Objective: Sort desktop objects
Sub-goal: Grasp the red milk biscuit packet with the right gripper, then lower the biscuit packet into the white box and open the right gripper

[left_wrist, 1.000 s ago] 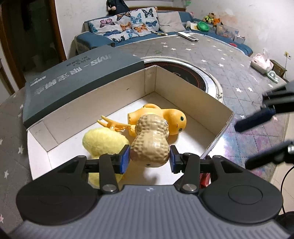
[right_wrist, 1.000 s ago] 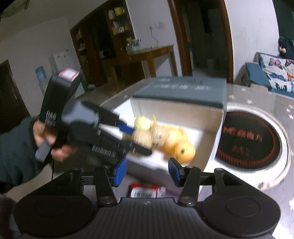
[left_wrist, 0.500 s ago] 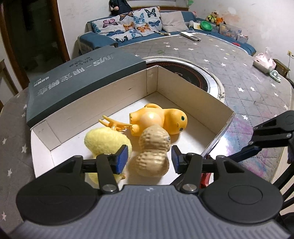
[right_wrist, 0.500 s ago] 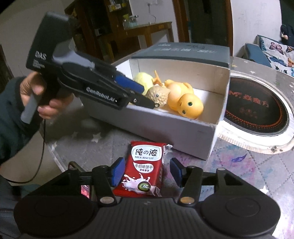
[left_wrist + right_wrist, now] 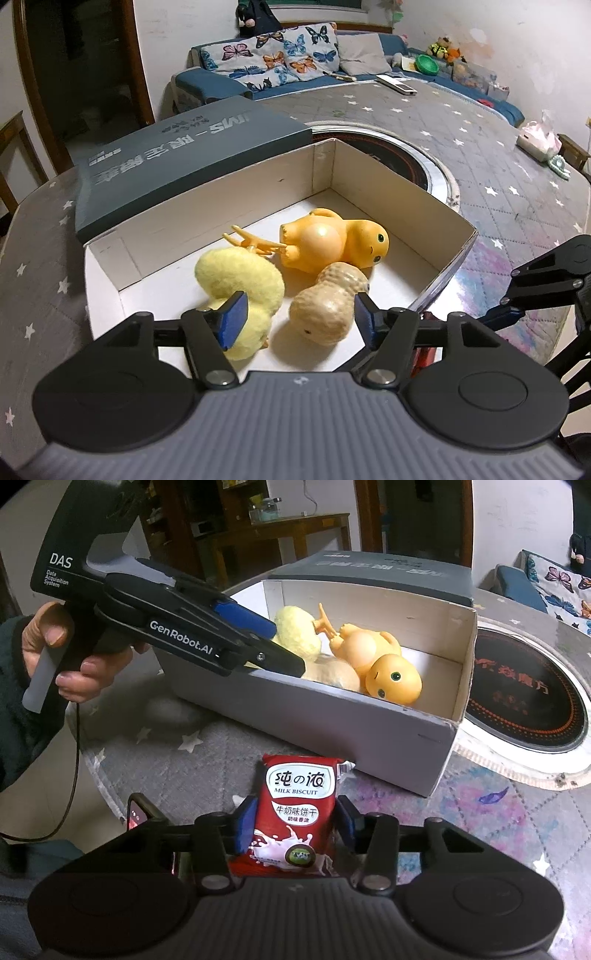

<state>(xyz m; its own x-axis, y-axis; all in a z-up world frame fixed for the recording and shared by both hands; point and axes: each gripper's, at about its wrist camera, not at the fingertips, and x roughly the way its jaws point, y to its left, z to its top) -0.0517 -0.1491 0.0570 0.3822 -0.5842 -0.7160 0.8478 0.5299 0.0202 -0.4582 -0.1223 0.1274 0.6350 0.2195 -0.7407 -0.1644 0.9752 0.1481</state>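
Left claw: your left claw (image 5: pixel 297 319) hangs over the near end of the box (image 5: pixel 399 184), and its jaws are opening. The peanut toy (image 5: pixel 327 302) lies between the blue pads, loose, with a gap on each side; nothing is gripped.
Right claw: your right claw (image 5: pixel 293 821) is clenched on the red biscuit packet (image 5: pixel 295 812), both pads pressed against its sides.
Biscuit packet: it sits on the starry tablecloth (image 5: pixel 517 812) just outside the box's near wall; its top edge almost reaches that wall.
Box contents: the peanut toy rests on the box floor, touching the yellow fluffy chick (image 5: pixel 240 280) on one side and the orange rubber duck (image 5: pixel 332 245) behind it.
Lid: the grey lid (image 5: pixel 192 155) lies along the far side of the box.
Your left hand: your hand (image 5: pixel 70 653) grips the handle, seen from the right camera.
Hidden: from the left camera only a red sliver of the packet shows past the box corner. From the right camera, the left claw covers most of the peanut toy, and the packet's bottom edge is lost behind the claw body.
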